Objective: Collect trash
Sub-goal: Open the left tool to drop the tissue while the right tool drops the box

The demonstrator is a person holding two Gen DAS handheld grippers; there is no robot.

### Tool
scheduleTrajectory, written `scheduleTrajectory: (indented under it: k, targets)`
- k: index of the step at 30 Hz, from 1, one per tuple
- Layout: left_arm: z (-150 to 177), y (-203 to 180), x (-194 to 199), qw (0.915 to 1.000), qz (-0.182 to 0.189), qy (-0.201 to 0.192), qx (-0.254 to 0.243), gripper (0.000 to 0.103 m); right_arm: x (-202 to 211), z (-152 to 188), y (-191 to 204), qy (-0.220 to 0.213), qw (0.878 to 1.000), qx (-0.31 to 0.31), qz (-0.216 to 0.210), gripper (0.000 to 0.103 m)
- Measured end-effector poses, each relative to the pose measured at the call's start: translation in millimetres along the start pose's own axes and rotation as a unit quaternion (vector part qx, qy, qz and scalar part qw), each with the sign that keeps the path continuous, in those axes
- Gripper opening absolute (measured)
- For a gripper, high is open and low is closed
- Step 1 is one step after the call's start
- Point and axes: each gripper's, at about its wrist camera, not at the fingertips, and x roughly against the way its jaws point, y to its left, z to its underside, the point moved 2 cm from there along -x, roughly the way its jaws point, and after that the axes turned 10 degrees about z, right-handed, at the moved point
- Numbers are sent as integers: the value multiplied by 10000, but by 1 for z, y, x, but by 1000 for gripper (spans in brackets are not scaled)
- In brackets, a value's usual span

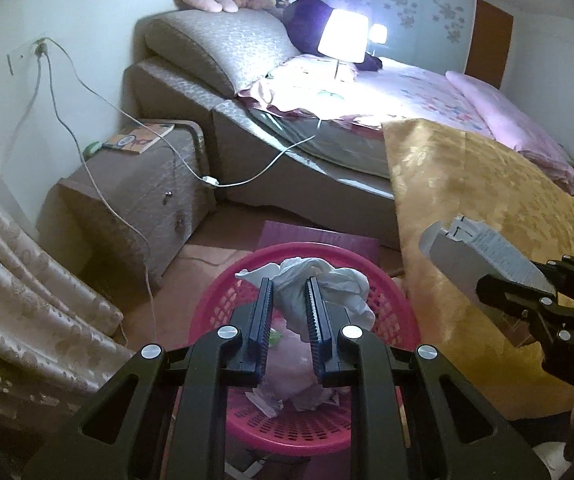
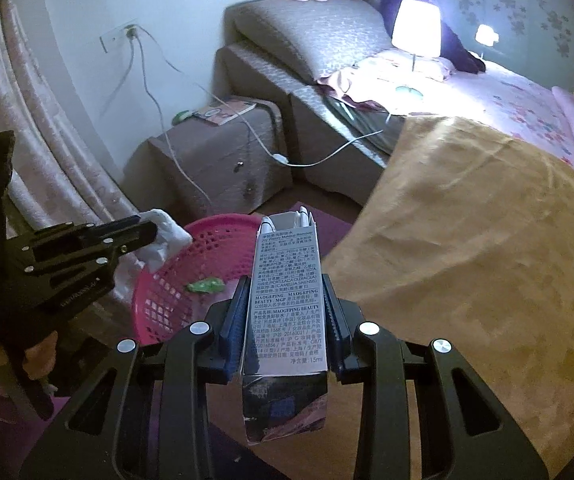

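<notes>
At the far left hangs a pale patterned curtain, and next to it stands a brown bedside cabinet with a booklet lying on its top; a white cable runs down from the wall socket in front of it. The left gripper is closed on a crumpled white tissue; the tissue is soft and wrinkled, it swells out above and to the right of the fingers, and it hangs directly over the pink basket. This basket is round, of plastic with many small holes in its wall; inside it, below the fingers, lie pale crumpled wrappers and a small green scrap. To the right, the right gripper clamps a narrow cardboard box between its two fingers; the box is tall and silvery grey, printed with fine text on the face turned upward, its far flap stands open beyond the fingertips, and its near end looks dented. The box is just to the right of the basket rim, beside a golden patterned cloth; behind it is the bed with a lit lamp.
</notes>
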Motion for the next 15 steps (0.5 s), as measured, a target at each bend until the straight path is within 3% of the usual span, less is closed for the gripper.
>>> scheduleTrajectory:
  k: [15]
  targets:
    - [4, 17, -13, 9996, -108, 140, 205, 16, -28, -8, 21, 269, 9992, -50, -285, 33]
